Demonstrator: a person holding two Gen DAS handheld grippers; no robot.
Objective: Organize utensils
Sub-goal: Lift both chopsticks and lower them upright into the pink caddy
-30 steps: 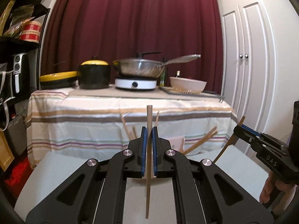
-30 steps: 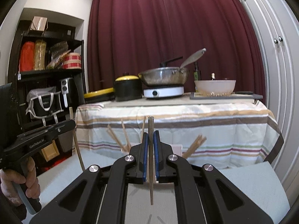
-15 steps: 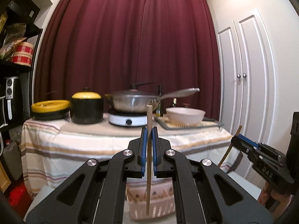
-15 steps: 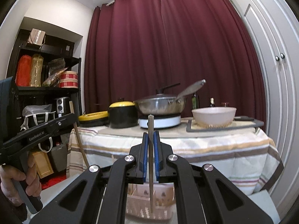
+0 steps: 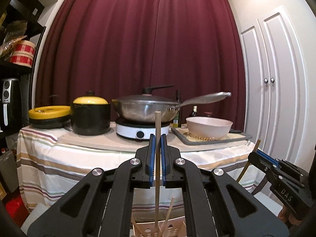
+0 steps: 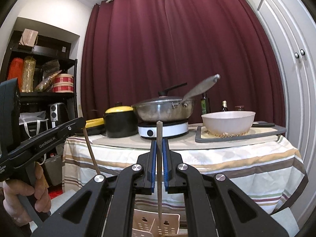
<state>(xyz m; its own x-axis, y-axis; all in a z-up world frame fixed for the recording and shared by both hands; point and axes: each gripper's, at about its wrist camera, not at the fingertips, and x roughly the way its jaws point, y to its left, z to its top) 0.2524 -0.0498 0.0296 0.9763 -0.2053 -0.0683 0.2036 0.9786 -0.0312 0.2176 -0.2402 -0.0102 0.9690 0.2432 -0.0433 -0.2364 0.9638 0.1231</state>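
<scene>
Left claw point(image 5: 156, 158) and right claw point(image 6: 159, 160) are each gripping an upright chopstick point(image 5: 157, 154) above the holder point(image 6: 156, 225); next, lowering in.

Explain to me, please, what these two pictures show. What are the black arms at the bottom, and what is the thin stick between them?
No robot is here. A person holds a hand-held black two-finger gripper in each hand, and each carries a camera looking along its fingers.

In the left camera picture, the left gripper is shut on a pale wooden chopstick. The right gripper appears at the side.

In the right camera picture, the right gripper is shut on a darker wooden chopstick.

Below both sits a pale perforated plastic utensil basket.

Behind, a table with a striped cloth bears a steel wok, a black pot with yellow lid and a white bowl.
</scene>
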